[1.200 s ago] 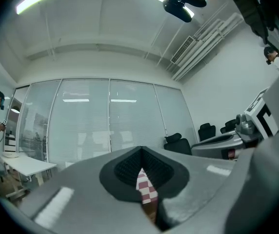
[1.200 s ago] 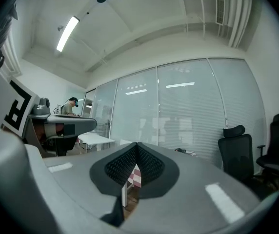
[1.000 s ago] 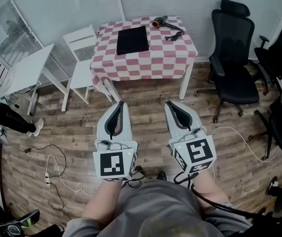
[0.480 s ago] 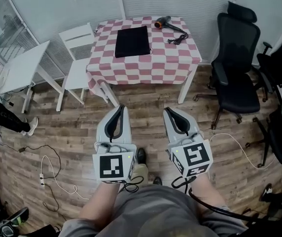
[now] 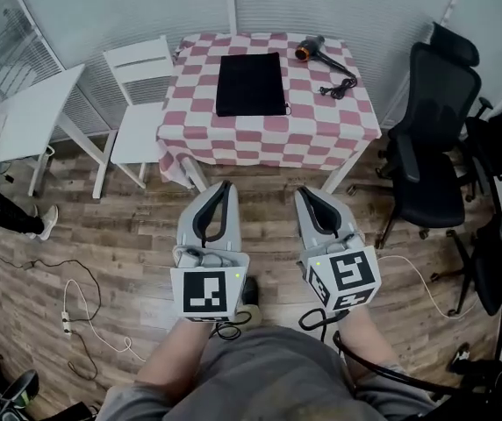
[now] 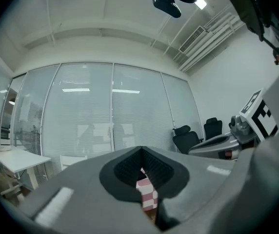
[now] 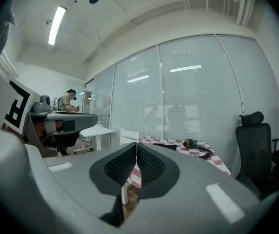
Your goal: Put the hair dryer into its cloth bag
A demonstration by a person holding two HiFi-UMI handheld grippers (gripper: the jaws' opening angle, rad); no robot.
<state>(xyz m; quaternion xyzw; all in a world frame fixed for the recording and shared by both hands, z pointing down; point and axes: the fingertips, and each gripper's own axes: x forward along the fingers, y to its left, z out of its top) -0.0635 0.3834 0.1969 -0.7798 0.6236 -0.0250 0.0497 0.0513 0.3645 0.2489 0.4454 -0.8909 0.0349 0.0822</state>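
A black hair dryer [image 5: 310, 51] with an orange nozzle lies at the far right corner of the checkered table [image 5: 321, 130], its black cord [image 5: 340, 85] coiled beside it. The flat black cloth bag [image 5: 251, 84] lies in the middle of the table. My left gripper [image 5: 225, 185] and right gripper [image 5: 304, 191] are held side by side over the wooden floor, short of the table, both shut and empty. The right gripper view shows its shut jaws [image 7: 137, 144], with the dryer [image 7: 190, 143] and bag [image 7: 165, 146] far ahead. In the left gripper view the jaws [image 6: 140, 149] meet at the tip.
A white chair [image 5: 141, 103] and a white side table [image 5: 27, 117] stand left of the checkered table. Black office chairs [image 5: 435, 139] crowd the right side. Cables and a power strip [image 5: 67, 323] lie on the floor at the left. A person's leg [image 5: 5, 213] shows at the left edge.
Both grippers have come forward toward the checkered table, which now looks nearer and more centred. Their jaws stay shut and nothing on the table has moved.
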